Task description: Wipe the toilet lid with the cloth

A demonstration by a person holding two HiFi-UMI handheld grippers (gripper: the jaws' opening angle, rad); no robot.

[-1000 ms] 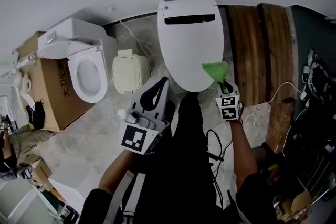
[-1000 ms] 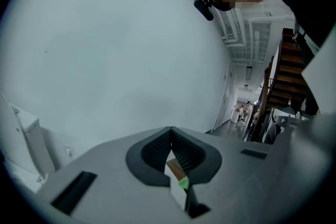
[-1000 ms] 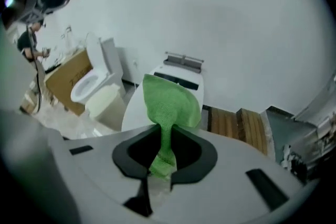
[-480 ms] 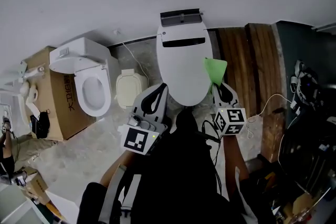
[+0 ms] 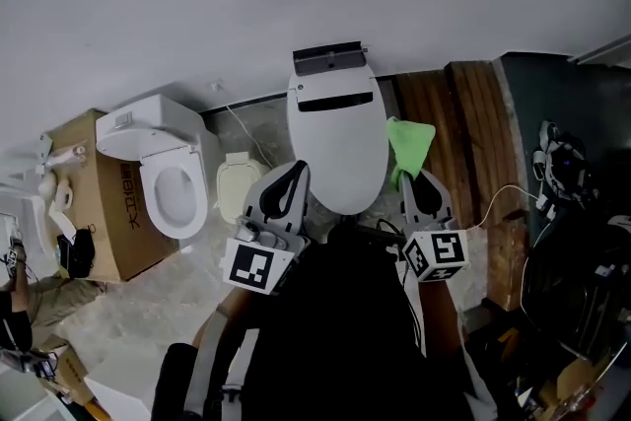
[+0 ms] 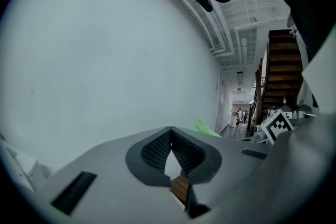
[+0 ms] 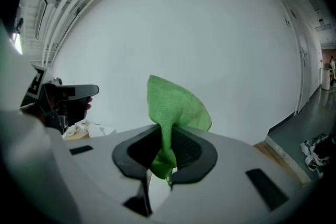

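Note:
The white toilet with its shut lid (image 5: 335, 138) stands against the wall in the head view. A green cloth (image 5: 410, 143) hangs just right of the lid, over the wooden floor, and I cannot tell whether it touches the lid's edge. My right gripper (image 5: 404, 175) is shut on it. In the right gripper view the cloth (image 7: 176, 105) stands up out of the closed jaws of that gripper (image 7: 165, 134), against the white wall. My left gripper (image 5: 295, 170) is held before the lid's near-left edge, shut with nothing in it. Its tips meet (image 6: 171, 130).
A second toilet (image 5: 163, 177) with an open bowl stands to the left beside a cardboard box (image 5: 104, 212). A small white bin (image 5: 240, 184) sits between the two toilets. Wooden boards (image 5: 463, 143) run along the right, with cables and dark gear (image 5: 562, 173) beyond them.
The right gripper carried the green cloth from the lid's near-right rim up along its right side and off past its edge. The whole view pulled back from the toilet. The left gripper stayed shut.

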